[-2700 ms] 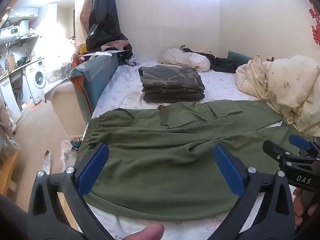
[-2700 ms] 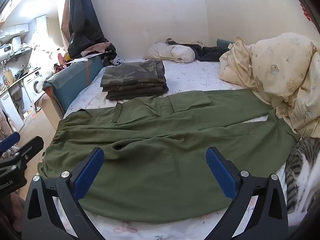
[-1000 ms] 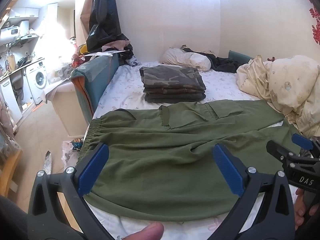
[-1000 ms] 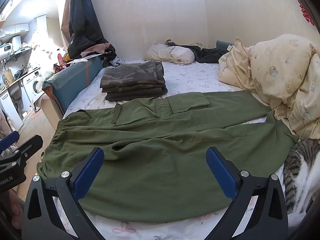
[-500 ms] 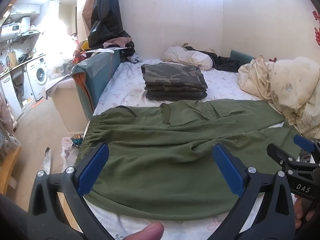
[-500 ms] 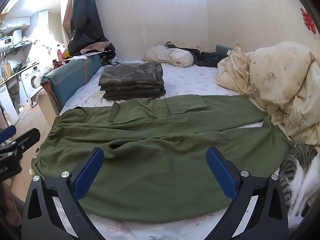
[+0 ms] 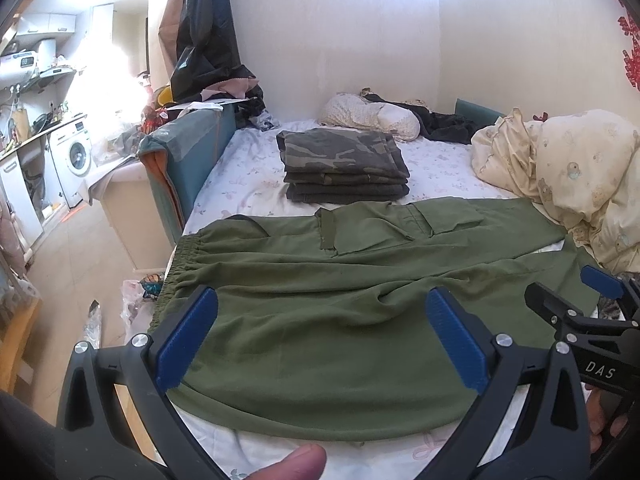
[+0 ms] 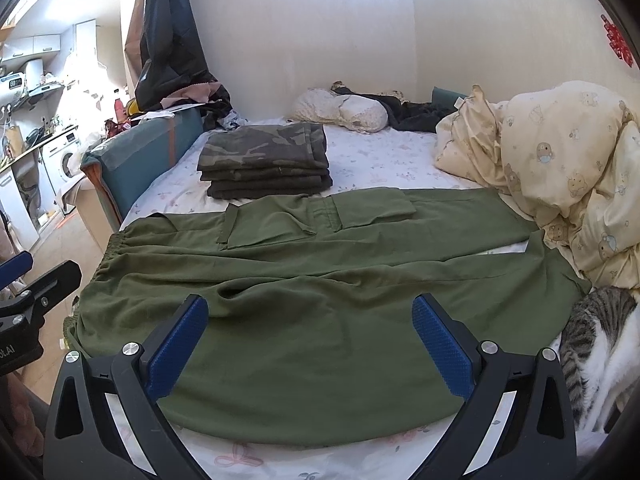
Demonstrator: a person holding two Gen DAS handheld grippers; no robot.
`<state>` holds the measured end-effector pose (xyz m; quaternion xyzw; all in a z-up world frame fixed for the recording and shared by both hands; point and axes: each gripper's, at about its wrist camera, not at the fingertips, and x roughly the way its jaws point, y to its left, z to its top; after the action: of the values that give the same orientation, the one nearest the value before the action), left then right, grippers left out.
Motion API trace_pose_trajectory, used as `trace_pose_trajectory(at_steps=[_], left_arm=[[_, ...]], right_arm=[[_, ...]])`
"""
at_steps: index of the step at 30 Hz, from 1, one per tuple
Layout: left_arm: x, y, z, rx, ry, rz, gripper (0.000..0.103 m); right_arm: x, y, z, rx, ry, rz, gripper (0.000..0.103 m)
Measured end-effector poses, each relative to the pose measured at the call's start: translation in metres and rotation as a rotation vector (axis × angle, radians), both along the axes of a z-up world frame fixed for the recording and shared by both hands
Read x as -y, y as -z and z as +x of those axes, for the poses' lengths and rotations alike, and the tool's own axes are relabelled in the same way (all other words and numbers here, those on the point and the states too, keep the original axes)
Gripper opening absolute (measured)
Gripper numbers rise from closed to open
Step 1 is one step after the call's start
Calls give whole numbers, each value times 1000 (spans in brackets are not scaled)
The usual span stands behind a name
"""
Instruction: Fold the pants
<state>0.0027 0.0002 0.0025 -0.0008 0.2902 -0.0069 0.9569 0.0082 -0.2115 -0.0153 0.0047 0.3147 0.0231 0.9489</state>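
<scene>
Both tongs hang released above the near edge of the bed [image 8: 372, 160], jaws spread wide and gripping nothing: the left gripper [image 7: 320, 340] toward the waistband side, the right gripper [image 8: 310, 344] toward the leg side. Since half a second ago they have barely shifted; the views sit almost as before, only a touch closer to the cloth.

Green pants [image 8: 320, 280] lie flat across the bed as they did earlier, waistband at 9 o'clock, legs running to 3 o'clock, cargo pockets up toward 12. Nothing on them has been folded or moved.

At 12 o'clock beyond them, the camo stack [image 8: 264, 160] is unchanged. A quilt [image 8: 560, 168] bunches at 2 o'clock, touching the far leg. A cat [image 8: 596, 344] lies at 4 o'clock, just beside the near leg's hem.
</scene>
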Motion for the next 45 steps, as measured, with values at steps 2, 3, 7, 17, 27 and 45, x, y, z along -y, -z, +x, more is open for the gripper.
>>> trace_pose_trajectory(at_steps=[2, 3, 7, 17, 27, 45], left_arm=[[0, 0, 0, -3, 0, -4, 103], [0, 0, 0, -2, -2, -3, 103], [-1, 1, 1, 3, -6, 1, 103], [-9, -4, 3, -33, 18, -38, 103], [-175, -16, 67, -168, -345, -78, 103], [-238, 181, 55, -586, -683, -633, 34]], right_arm=[[0, 0, 0, -1, 0, 2, 103], [1, -1, 0, -1, 0, 3, 103], [1, -1, 0, 0, -1, 5, 103], [1, -5, 0, -4, -3, 22, 103], [16, -21, -3, 43, 3, 89, 103], [23, -1, 15, -56, 11, 184, 103]])
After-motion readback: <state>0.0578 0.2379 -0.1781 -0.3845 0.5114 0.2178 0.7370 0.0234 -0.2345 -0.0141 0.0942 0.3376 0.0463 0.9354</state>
